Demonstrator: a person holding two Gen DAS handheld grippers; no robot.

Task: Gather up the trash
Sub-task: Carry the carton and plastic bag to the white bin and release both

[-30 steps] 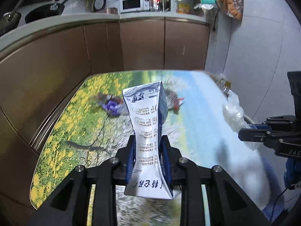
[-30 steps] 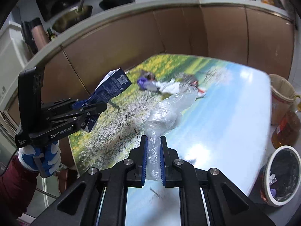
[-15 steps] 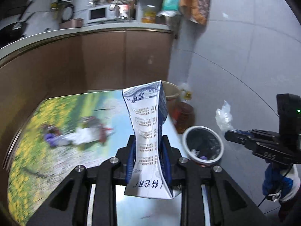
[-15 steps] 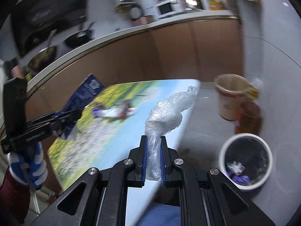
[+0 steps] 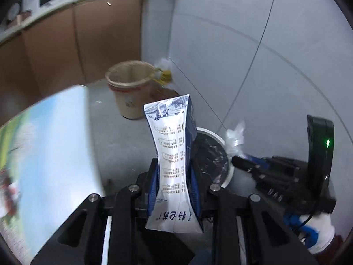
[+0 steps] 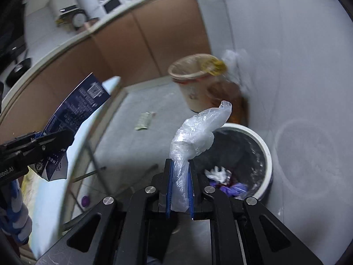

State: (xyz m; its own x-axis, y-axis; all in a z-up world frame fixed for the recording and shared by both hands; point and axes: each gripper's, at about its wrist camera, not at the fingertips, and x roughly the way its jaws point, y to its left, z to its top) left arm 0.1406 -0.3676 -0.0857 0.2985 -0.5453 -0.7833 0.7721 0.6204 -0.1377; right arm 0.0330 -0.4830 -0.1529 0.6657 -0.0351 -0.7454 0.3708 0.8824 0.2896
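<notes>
Both tongs tilt downward above the floor. The left gripper (image 5: pixel 174 183) is clamped on a crushed blue-and-white drink carton (image 5: pixel 174 159) printed with Chinese text too small to read. The right gripper (image 6: pixel 179 185) is clamped on crumpled clear plastic film (image 6: pixel 194 137). A white-rimmed, black-lined round bin (image 6: pixel 264 150) sits just beyond both tips.

black hand-held gripper (image 5: pixel 174 176), blue pads; blue-white glove (image 5: pixel 317 231)

Even, cool indoor light, soft shadows, strong fisheye bending with black corners, motion blur smeared the printed tabletop (image 5: pixel 55 154) left of the sharp carton (image 5: pixel 174 167), beige bucket (image 6: pixel 194 77) behind it softened, faint glare on the grey wall (image 6: pixel 297 88) beyond
</notes>
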